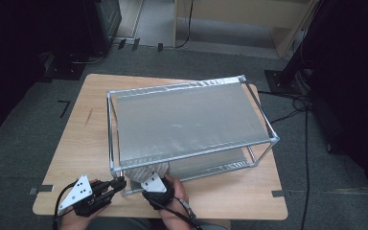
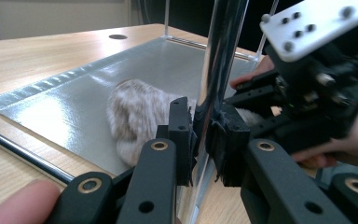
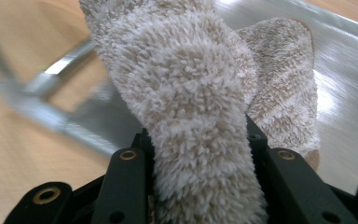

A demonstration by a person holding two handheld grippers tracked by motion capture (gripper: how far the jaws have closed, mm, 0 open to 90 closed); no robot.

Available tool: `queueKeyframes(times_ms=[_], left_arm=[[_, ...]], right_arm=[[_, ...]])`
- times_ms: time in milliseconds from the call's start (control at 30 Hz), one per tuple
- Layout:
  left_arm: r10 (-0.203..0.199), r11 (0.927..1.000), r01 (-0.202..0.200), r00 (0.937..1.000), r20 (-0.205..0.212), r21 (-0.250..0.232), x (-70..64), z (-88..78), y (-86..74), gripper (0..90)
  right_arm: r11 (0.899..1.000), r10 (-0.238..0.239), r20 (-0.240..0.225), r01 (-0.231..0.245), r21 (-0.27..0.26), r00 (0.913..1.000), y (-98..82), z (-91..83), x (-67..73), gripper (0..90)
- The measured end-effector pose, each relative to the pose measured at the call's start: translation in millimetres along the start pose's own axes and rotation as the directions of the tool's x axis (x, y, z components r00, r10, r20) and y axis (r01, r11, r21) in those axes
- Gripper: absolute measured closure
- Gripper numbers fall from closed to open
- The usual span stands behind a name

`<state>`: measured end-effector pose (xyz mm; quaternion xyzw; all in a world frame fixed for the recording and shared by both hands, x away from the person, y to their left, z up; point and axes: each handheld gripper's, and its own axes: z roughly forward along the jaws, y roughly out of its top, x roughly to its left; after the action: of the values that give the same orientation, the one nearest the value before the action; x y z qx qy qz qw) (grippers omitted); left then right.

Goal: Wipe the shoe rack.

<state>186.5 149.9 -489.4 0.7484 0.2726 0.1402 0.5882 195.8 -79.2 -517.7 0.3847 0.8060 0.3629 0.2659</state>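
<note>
A two-shelf metal rack point(image 1: 196, 154) stands on the wooden table. My left gripper point(image 1: 120, 183) point(image 2: 204, 135) is shut on the rack's front-left upright post point(image 2: 221, 56), low down by the table. A fluffy beige sock point(image 3: 191, 93) point(image 2: 135, 116) point(image 1: 146, 171) lies at the front-left corner of the lower shelf point(image 2: 74, 102). My right gripper point(image 3: 200, 154) point(image 1: 154, 181) is shut on it, and the sock bulges up between the jaws. A second fluffy beige piece point(image 3: 284, 93) lies just behind, touching the first. In the left gripper view the right gripper point(image 2: 251, 100) sits right behind the post.
The rack's silver top shelf point(image 1: 187, 120) covers most of the lower shelf from above. Bare wood point(image 1: 76, 143) runs left of the rack, with a strip along the table's front edge point(image 1: 230, 201). Cables point(image 1: 292, 112) lie on the grey floor at right.
</note>
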Motion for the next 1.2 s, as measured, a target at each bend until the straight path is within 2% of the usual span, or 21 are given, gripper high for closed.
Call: queueKeyframes(times_ms=[100,233,300,433,467,567,600,633,767,867,933,967,1033,1200], left_arm=[[0.016,0.9999,-0.016,0.9998,-0.011,0.006,-0.7,0.1,0.2,79.5],[0.02,0.9998,-0.02,0.9996,-0.021,0.009,-1.9,1.7,0.9,79.8],[0.023,0.9997,-0.023,0.9996,-0.019,0.009,-1.1,1.6,0.8,79.9],[0.018,0.9998,-0.018,0.9995,-0.027,0.007,1.2,0.8,0.5,79.9],[0.014,0.9999,-0.014,0.9995,-0.029,0.007,2.2,0.4,0.4,79.9],[0.005,1.0,-0.005,0.9993,-0.037,0.002,4.7,-0.7,-0.1,79.7],[0.005,1.0,-0.005,0.9993,-0.037,0.002,4.7,-0.7,-0.1,79.7],[0.002,1.0,-0.002,0.9991,-0.043,0.0,5.7,-1.0,-0.3,79.7],[-0.003,1.0,0.003,0.9986,-0.053,-0.001,7.7,-1.6,-0.5,79.7],[-0.008,1.0,0.008,0.9981,-0.061,-0.005,9.2,-1.9,-0.7,79.6],[-0.01,0.9999,0.01,0.9979,-0.064,-0.005,10.0,-1.9,-0.8,79.6],[-0.01,0.9999,0.01,0.9977,-0.066,-0.006,10.5,-1.9,-0.8,79.6],[-0.012,0.9999,0.012,0.9975,-0.07,-0.006,11.4,-2.0,-0.9,79.5],[-0.021,0.9997,0.02,0.9969,-0.076,-0.011,13.8,-1.3,-1.3,79.4]], right_arm=[[1.0,-0.019,-0.003,0.019,-0.006,0.9998,-0.2,-0.7,0.9,66.7],[0.999,0.042,-0.049,-0.042,0.008,0.9979,-1.8,-4.7,-15.6,67.7],[0.998,0.066,-0.034,-0.066,0.014,0.9972,-5.4,-8.3,-25.3,67.8],[0.993,0.109,0.011,-0.11,0.033,0.9939,-16.6,-17.8,-57.6,67.8],[0.99,0.135,0.022,-0.136,0.037,0.9906,-19.5,-20.2,-66.0,67.7],[0.984,0.169,0.068,-0.173,0.05,0.9832,-29.7,-27.6,-94.4,67.7],[0.984,0.169,0.068,-0.173,0.05,0.9832,-29.7,-27.6,-94.4,67.7],[0.978,0.193,0.109,-0.2,0.054,0.9751,-38.6,-33.6,-116.8,67.8],[0.968,0.234,0.158,-0.246,0.058,0.9593,-51.7,-44.2,-145.9,67.8],[0.966,0.237,0.21,-0.253,0.055,0.9487,-62.6,-51.5,-166.1,67.8],[0.954,0.279,0.233,-0.297,0.043,0.9316,-70.0,-56.7,-179.7,67.9],[0.948,0.296,0.246,-0.315,0.041,0.9229,-73.2,-59.2,-185.4,67.9],[0.946,0.301,0.276,-0.323,0.038,0.9129,-78.9,-63.2,-194.9,67.9],[0.942,0.305,0.326,-0.334,0.036,0.8949,-85.3,-67.9,-205.7,67.9]])
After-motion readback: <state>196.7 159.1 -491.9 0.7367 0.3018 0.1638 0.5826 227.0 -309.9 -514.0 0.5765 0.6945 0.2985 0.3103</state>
